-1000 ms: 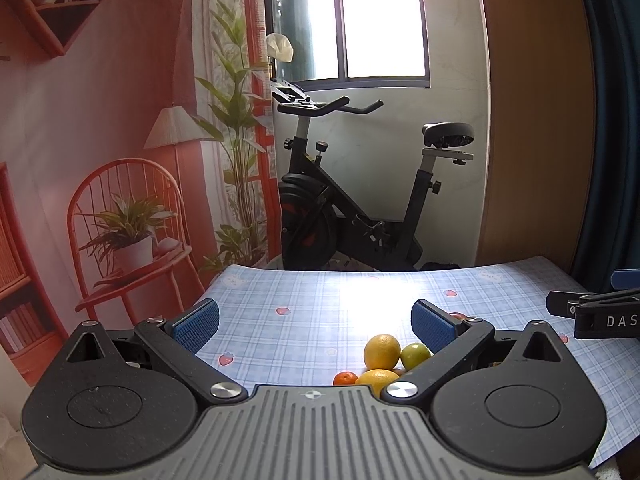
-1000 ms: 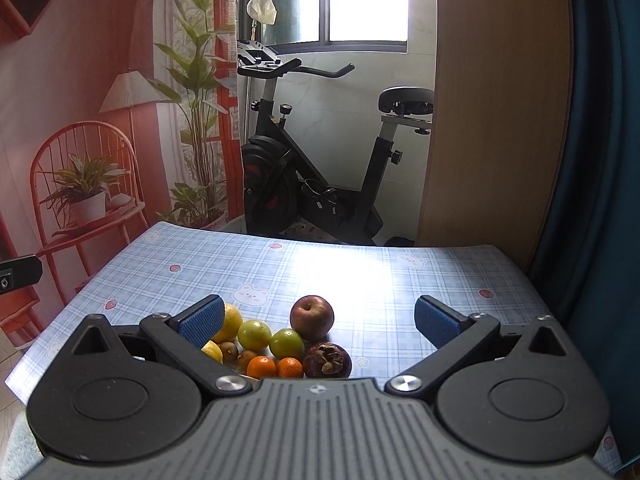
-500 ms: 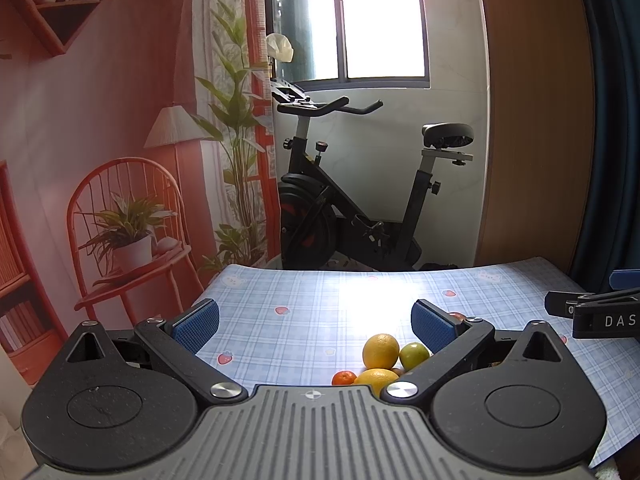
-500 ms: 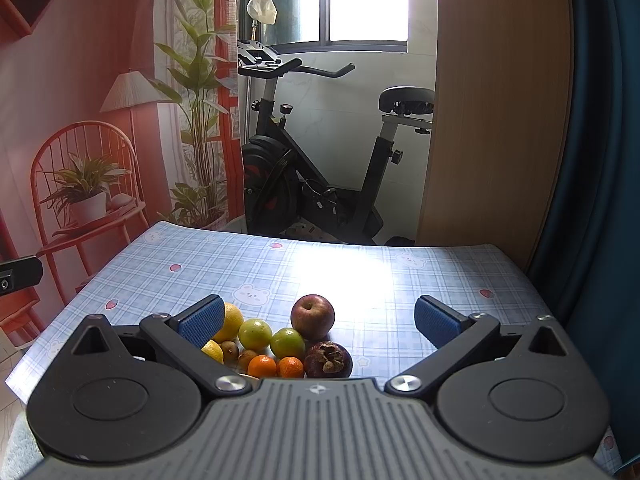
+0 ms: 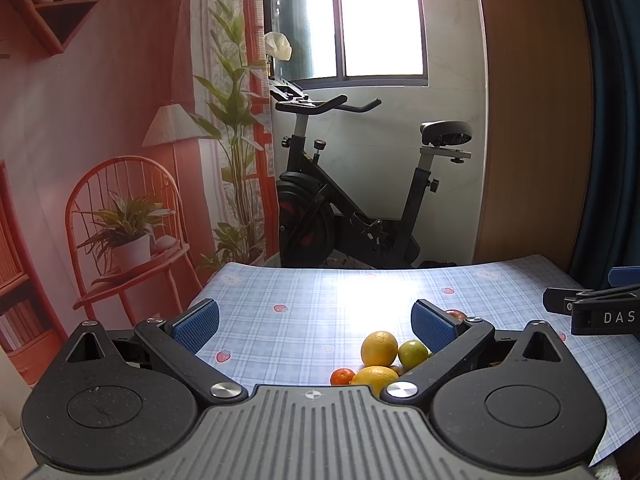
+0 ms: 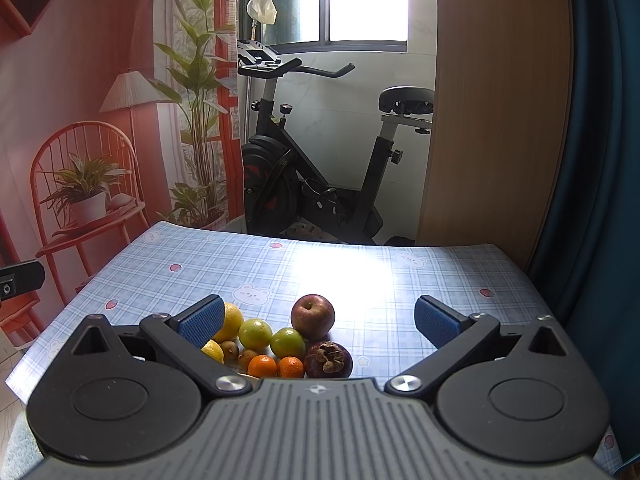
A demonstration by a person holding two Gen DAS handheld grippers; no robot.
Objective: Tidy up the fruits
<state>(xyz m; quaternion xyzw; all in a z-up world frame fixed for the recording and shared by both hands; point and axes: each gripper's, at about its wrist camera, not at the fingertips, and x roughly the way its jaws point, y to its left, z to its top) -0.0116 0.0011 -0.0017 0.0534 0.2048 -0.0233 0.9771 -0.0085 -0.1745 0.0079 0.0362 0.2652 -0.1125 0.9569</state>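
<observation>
A heap of fruit lies on the blue checked tablecloth [image 6: 360, 264]. In the right wrist view I see a red apple [image 6: 312, 316], a dark mangosteen [image 6: 329, 359], two green citrus [image 6: 255, 333] [image 6: 287, 342], two small oranges [image 6: 262, 365] [image 6: 291, 367], a yellow orange [image 6: 229, 320], a lemon [image 6: 213, 350] and small brown fruits [image 6: 230, 349]. My right gripper [image 6: 318, 322] is open and empty, held above the heap. My left gripper [image 5: 314, 326] is open and empty; the yellow orange [image 5: 379, 348], a green citrus [image 5: 413, 353] and a small orange [image 5: 342, 377] lie at its right finger.
An exercise bike [image 6: 316, 168] stands past the table's far edge. A wooden panel [image 6: 496, 100] and a dark blue curtain [image 6: 600, 160] are at the right. A backdrop with a chair and plants [image 5: 128, 216] is on the left. The right gripper's finger [image 5: 592, 308] shows in the left wrist view.
</observation>
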